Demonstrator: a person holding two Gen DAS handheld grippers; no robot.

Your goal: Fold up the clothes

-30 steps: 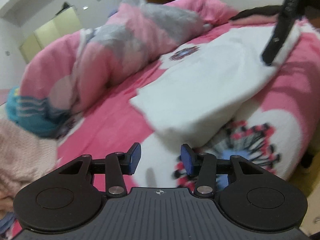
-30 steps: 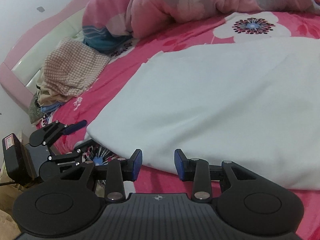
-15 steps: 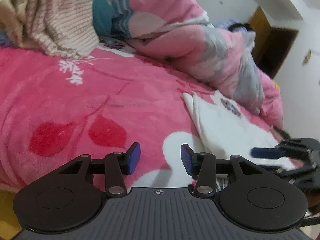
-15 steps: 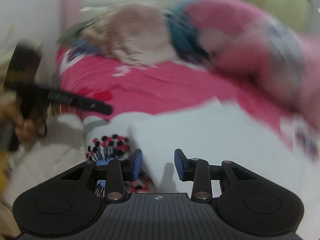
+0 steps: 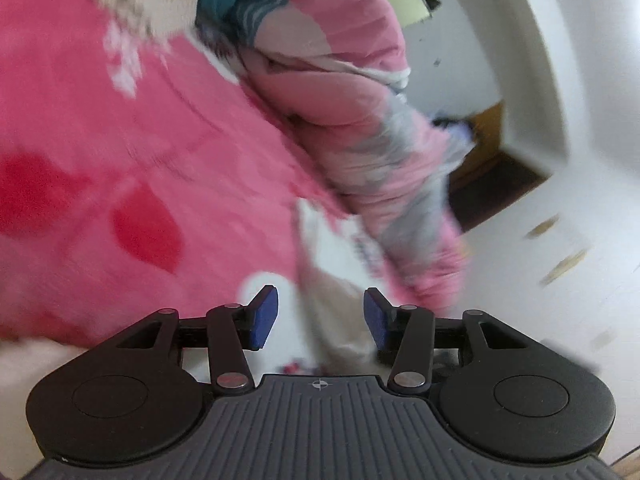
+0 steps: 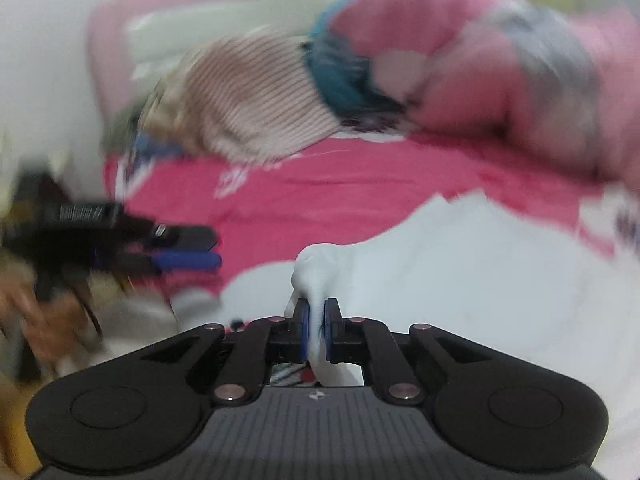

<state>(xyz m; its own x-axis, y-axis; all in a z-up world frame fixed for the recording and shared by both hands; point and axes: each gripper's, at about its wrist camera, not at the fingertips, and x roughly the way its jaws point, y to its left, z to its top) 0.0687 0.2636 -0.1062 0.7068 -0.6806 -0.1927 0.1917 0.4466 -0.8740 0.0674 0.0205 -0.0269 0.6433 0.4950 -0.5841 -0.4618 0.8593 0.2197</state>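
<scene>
Nearest in the right wrist view, the right gripper (image 6: 316,330) has just been closing, and its blue fingers (image 6: 304,330) now pinch a bunched corner of the white garment (image 6: 460,280); the cloth rises in a small peak just above the pads and spreads away to the right across the bed (image 6: 360,184). In the left wrist view the left gripper (image 5: 318,318) stands partly spread, its blue fingers (image 5: 262,318) apart; a fold of the white garment (image 5: 332,280) lies between them, close to the right-hand pad, though the blur hides whether it touches; nothing is clamped there. To the left in the right wrist view the left gripper (image 6: 188,248) shows as a dark, smeared shape with a blue pad, a hand (image 6: 40,320) blurred below it, just beside the bed's edge. Beyond the garment runs the pink floral bedspread; farther back a striped beige knit (image 6: 256,104) lies heaped near the pink headboard (image 6: 120,20); next to it a bundled pink, grey and teal quilt (image 6: 480,60) stretches along the far side; a white wall (image 5: 580,60) and a dark doorway (image 5: 496,184) stand behind.
</scene>
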